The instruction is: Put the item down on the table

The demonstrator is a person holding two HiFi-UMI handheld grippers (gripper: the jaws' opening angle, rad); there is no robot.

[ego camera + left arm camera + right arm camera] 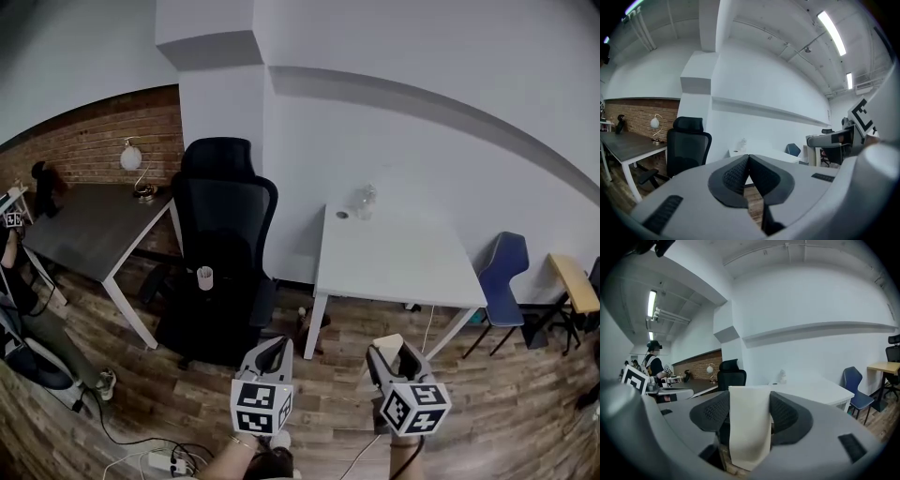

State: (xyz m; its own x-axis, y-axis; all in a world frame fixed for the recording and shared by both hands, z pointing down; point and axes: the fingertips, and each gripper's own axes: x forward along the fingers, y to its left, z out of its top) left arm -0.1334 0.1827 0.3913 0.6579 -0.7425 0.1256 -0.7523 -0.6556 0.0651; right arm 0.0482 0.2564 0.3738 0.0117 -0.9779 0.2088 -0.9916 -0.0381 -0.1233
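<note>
L claw [749,158] pressed together, empty. R claw [749,395] pinching cream block [749,432], apart from white table [394,258].

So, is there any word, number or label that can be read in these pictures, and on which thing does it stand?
No text can be read in any view.
Left cube and right cube: only black-and-white square patterns, no letters or numbers.
Item: the face that shows is plain cream, with no print.
</note>
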